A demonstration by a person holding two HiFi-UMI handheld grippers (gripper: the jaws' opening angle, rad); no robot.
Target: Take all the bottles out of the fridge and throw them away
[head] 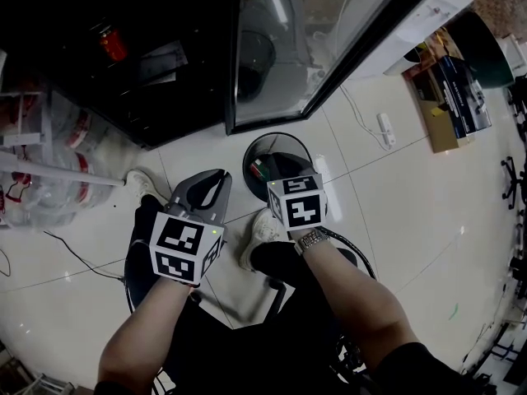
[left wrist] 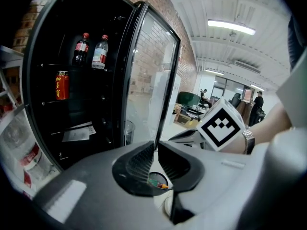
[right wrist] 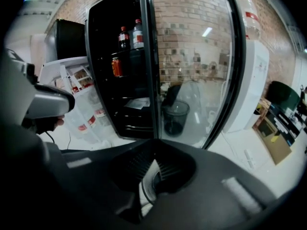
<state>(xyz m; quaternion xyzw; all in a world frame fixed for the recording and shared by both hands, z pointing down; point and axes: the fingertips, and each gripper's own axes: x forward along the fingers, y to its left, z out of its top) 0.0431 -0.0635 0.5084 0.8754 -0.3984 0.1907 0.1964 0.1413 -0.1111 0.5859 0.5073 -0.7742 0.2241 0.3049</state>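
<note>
The black fridge (head: 165,81) stands open, its glass door (head: 305,48) swung out to the right. On its top shelf stand a cola bottle (left wrist: 81,48) and a clear water bottle (left wrist: 100,52), with a red can (left wrist: 61,85) one shelf lower. A round black bin (head: 278,164) on the floor holds something green and red. My right gripper (head: 288,178) hangs over the bin's near rim, shut and empty. My left gripper (head: 221,178) is just left of the bin, shut with nothing in it.
Large water jugs (head: 49,163) on a white rack crowd the floor left of the fridge. A white appliance (right wrist: 249,85) stands behind the door's far edge, with a power strip (head: 384,128) and a cardboard box (head: 445,97) to the right. The person's shoes (head: 262,233) are by the bin.
</note>
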